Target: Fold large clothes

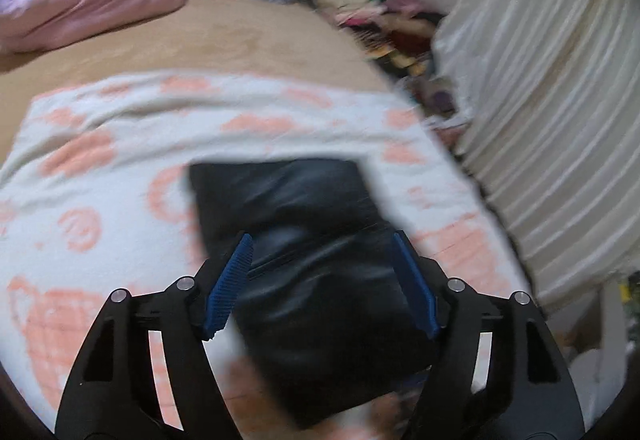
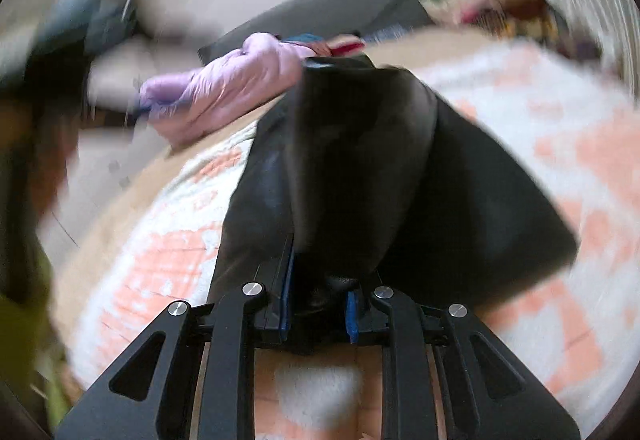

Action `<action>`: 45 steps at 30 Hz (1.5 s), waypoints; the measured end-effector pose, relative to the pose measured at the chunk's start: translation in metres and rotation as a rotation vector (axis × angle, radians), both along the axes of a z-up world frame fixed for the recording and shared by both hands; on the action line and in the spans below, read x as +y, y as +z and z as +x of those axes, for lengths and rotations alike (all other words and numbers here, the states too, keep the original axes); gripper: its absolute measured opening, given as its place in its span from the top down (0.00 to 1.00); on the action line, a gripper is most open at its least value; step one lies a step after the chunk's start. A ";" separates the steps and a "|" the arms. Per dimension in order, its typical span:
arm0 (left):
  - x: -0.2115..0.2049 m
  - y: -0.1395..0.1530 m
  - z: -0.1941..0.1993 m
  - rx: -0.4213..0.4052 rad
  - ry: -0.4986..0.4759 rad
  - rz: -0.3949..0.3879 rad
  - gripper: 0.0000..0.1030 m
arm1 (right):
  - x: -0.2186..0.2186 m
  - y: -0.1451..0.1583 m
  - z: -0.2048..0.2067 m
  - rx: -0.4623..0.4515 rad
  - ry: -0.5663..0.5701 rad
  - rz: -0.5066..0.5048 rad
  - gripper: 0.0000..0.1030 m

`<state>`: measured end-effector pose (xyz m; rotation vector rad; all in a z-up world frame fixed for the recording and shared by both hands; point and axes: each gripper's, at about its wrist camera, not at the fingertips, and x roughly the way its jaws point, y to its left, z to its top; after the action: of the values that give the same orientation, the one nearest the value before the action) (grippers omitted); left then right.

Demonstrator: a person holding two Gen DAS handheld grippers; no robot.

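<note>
My right gripper (image 2: 320,304) jaws clamp a bunched black garment (image 2: 360,168) above the patterned blanket (image 2: 560,112); left gripper (image 1: 322,260) jaws stand wide around it.

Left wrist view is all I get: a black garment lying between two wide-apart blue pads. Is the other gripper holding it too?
Observer: Yes. The right gripper is shut on a bunched fold of the black garment.
Operator: Does it lie flat there?
Observer: No. It rises from that grip like a tent and spreads over the white and orange blanket.
Operator: Anything off to the side?
Observer: A blue-grey bundle at the far left, too blurred to identify.
</note>
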<state>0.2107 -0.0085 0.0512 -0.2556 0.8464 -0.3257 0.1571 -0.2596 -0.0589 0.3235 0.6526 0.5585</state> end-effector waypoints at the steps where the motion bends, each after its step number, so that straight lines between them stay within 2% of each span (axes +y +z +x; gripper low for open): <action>1: 0.008 -0.025 0.000 0.050 0.038 0.025 0.35 | -0.007 -0.003 0.002 0.025 0.005 0.041 0.82; 2: 0.013 -0.038 0.001 0.084 0.051 0.022 0.34 | -0.010 -0.004 0.003 0.042 0.008 0.064 0.82; 3: 0.020 -0.064 0.003 0.150 0.069 -0.008 0.34 | -0.011 -0.005 0.004 0.056 0.015 0.081 0.81; 4: 0.022 -0.077 0.003 0.185 0.067 -0.034 0.34 | -0.011 -0.005 0.006 0.069 0.025 0.093 0.80; 5: 0.024 -0.089 0.004 0.213 0.059 -0.060 0.34 | -0.011 -0.005 0.009 0.087 0.036 0.105 0.74; 6: 0.023 -0.098 0.003 0.226 0.053 -0.070 0.34 | -0.012 -0.002 0.011 0.112 0.043 0.113 0.65; 8: 0.018 -0.102 0.001 0.210 0.040 -0.075 0.33 | -0.012 0.013 0.014 0.118 0.020 0.069 0.20; 10: 0.015 -0.099 0.001 0.187 0.032 -0.054 0.33 | -0.018 0.043 0.016 0.069 -0.005 0.063 0.13; 11: 0.013 -0.098 0.001 0.180 0.028 -0.044 0.33 | -0.018 0.060 0.023 0.067 -0.015 0.052 0.06; 12: 0.010 -0.097 0.001 0.177 0.025 -0.040 0.33 | -0.015 0.069 0.032 0.086 -0.020 0.022 0.05; 15: 0.009 -0.096 -0.001 0.168 0.021 -0.046 0.33 | 0.002 0.079 0.071 0.191 -0.001 -0.119 0.07; 16: 0.008 -0.096 -0.001 0.169 0.021 -0.050 0.33 | 0.010 0.076 0.083 0.200 0.024 -0.161 0.57; 17: 0.009 -0.095 -0.001 0.165 0.026 -0.058 0.33 | 0.018 0.070 0.087 0.197 0.077 -0.176 0.76; 20: 0.015 -0.086 -0.007 0.134 0.038 -0.103 0.33 | 0.018 0.092 0.086 0.083 0.145 -0.115 0.78; 22: 0.017 -0.080 -0.013 0.114 0.036 -0.112 0.28 | -0.003 0.108 0.091 0.026 0.154 -0.032 0.78; 24: 0.018 -0.079 -0.014 0.120 0.024 -0.149 0.26 | -0.036 0.109 0.099 0.012 0.129 0.035 0.78; 25: 0.015 -0.082 -0.011 0.134 0.012 -0.169 0.26 | -0.048 0.103 0.104 0.030 0.117 0.062 0.78; 27: 0.007 -0.088 -0.008 0.156 0.001 -0.176 0.24 | -0.079 0.070 0.112 0.113 0.063 0.136 0.78; 28: 0.002 -0.094 -0.007 0.175 -0.009 -0.198 0.17 | -0.087 0.055 0.114 0.139 0.049 0.147 0.78; 29: -0.003 -0.099 -0.006 0.194 -0.015 -0.220 0.14 | -0.095 0.044 0.113 0.158 0.040 0.154 0.78; 31: -0.012 -0.108 -0.002 0.227 -0.032 -0.239 0.14 | -0.109 0.020 0.109 0.195 0.017 0.197 0.78; 33: -0.022 -0.111 -0.002 0.232 -0.045 -0.219 0.14 | -0.114 0.010 0.108 0.208 0.009 0.205 0.77; 34: -0.027 -0.113 -0.002 0.238 -0.049 -0.206 0.09 | -0.114 0.009 0.108 0.214 0.008 0.204 0.77; 36: -0.033 -0.117 -0.001 0.253 -0.052 -0.189 0.09 | -0.113 0.007 0.107 0.222 0.007 0.174 0.74; 38: -0.037 -0.121 0.001 0.260 -0.053 -0.184 0.09 | -0.110 0.008 0.109 0.217 -0.002 0.098 0.62; 39: -0.039 -0.123 0.002 0.269 -0.056 -0.185 0.09 | -0.111 0.009 0.108 0.213 -0.008 0.063 0.59; 41: -0.039 -0.123 0.004 0.274 -0.056 -0.187 0.08 | -0.112 0.015 0.105 0.207 -0.029 0.023 0.42; 43: -0.040 -0.123 0.005 0.271 -0.059 -0.181 0.08 | -0.114 0.017 0.103 0.209 -0.039 -0.002 0.37; 45: -0.042 -0.123 0.008 0.273 -0.068 -0.174 0.08 | -0.121 0.006 0.104 0.252 -0.029 0.040 0.37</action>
<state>0.2188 -0.0509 -0.0713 -0.4406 1.0993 -0.4349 0.2609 -0.3809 -0.0530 0.4446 0.8792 0.5070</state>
